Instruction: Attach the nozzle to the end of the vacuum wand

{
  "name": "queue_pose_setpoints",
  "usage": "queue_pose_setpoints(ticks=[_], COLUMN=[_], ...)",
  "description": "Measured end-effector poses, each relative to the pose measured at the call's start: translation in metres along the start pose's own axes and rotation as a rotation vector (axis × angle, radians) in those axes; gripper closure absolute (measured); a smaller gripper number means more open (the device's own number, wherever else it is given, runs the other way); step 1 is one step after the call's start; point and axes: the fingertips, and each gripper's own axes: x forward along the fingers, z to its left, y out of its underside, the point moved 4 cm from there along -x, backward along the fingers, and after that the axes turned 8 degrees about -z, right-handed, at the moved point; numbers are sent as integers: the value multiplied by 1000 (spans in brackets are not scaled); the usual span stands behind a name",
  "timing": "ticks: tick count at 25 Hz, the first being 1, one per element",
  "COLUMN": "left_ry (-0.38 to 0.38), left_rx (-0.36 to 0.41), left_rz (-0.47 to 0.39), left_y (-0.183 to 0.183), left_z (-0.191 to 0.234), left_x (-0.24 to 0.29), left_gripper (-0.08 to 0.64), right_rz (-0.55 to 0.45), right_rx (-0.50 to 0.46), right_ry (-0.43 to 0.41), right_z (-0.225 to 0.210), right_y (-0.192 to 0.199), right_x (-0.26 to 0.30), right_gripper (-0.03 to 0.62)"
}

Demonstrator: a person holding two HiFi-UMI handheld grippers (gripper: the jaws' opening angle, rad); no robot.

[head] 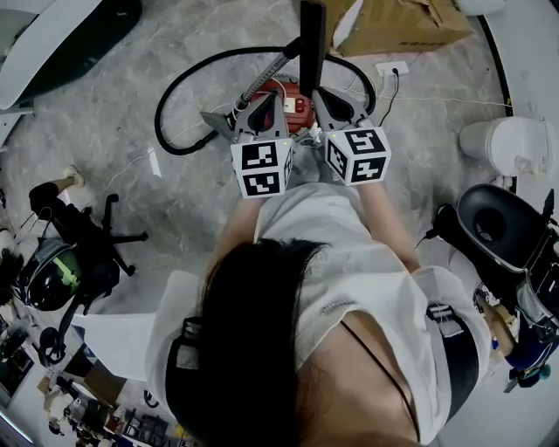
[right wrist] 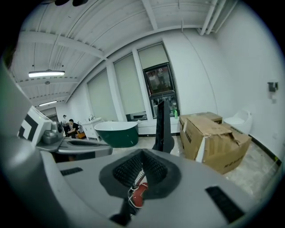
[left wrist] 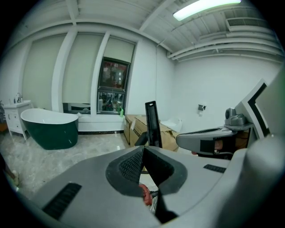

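Holding my left tool (head: 265, 100) and right tool (head: 327, 94) side by side above the red canister vacuum (head: 293, 98) on the marble floor (head: 131, 105). Both tools are pressed together, nothing pinched. The metal wand (head: 262, 80) slants from the vacuum down to a grey nozzle (head: 217, 120) on the floor, just left of my left tool; can't tell if they're joined. The black hose (head: 175, 96) loops behind. A black upright bar (head: 312, 39) stands ahead of my right tool. The cardboard box (head: 393, 26) beyond has print too small to read.
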Motion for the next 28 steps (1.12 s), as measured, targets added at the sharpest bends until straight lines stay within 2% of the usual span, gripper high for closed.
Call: queue_pose_setpoints(ticks=[9,22,28], left_ry=[-16,-12,-16], left_rx=[-1,-35,-26], left_rz=[16,34,44], left_y=[5,3,4], left_z=[1,2,2], left_x=[5,19,19], left_gripper=[558,558,558], right_rz=[36,58,62], right_rx=[-41,-35,-32], right_ry=[17,26,35], right_z=[-2,-6,-7], right_y=[7,10,12], right_x=[5,10,9], right_gripper=[577,578,578])
